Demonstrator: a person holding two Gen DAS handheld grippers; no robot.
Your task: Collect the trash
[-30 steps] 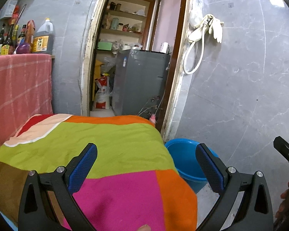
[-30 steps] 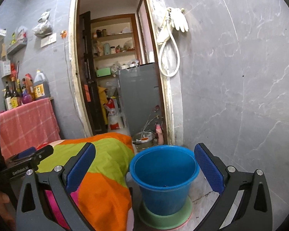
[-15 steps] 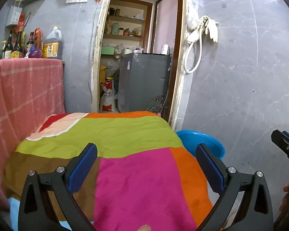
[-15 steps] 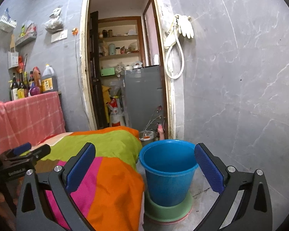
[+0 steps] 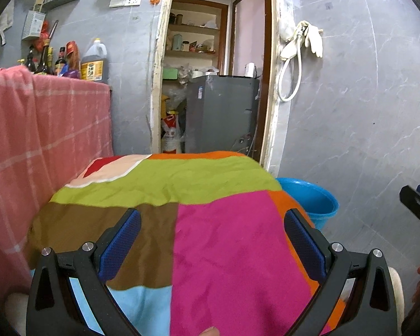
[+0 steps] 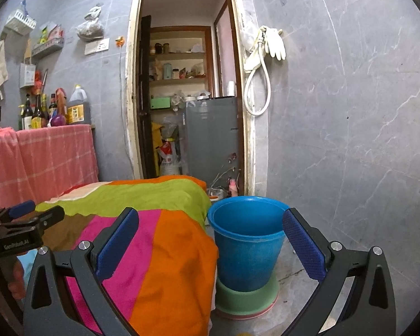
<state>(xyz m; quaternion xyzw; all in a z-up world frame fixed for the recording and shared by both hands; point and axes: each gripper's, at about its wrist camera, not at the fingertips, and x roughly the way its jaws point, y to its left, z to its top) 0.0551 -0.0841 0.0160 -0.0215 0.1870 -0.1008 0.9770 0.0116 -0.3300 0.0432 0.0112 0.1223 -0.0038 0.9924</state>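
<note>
Your left gripper (image 5: 211, 238) hangs over the patchwork cloth (image 5: 221, 238) with its blue-padded fingers (image 5: 120, 240) spread wide and nothing between them; below it lie the magenta, brown and lime patches. Your right gripper (image 6: 210, 240) is just as wide apart and empty, its jaws framing the orange corner of the cloth on one side and the blue bucket (image 6: 246, 252) on the other. That bucket stands on the floor just beside the cloth's hanging edge, seated on a green base (image 6: 246, 296) with a pink rim under it; from the left wrist only part of its rim shows past the orange patch. You cannot make out any loose trash on the cloth or the floor in either view. Behind the cloth a pink checked towel (image 5: 42, 140) drapes over a counter holding bottles and an oil jug (image 5: 93, 61). Through the open doorway stands a grey fridge (image 6: 212, 137), and white rubber gloves (image 6: 274, 42) hang on the marble wall
</note>
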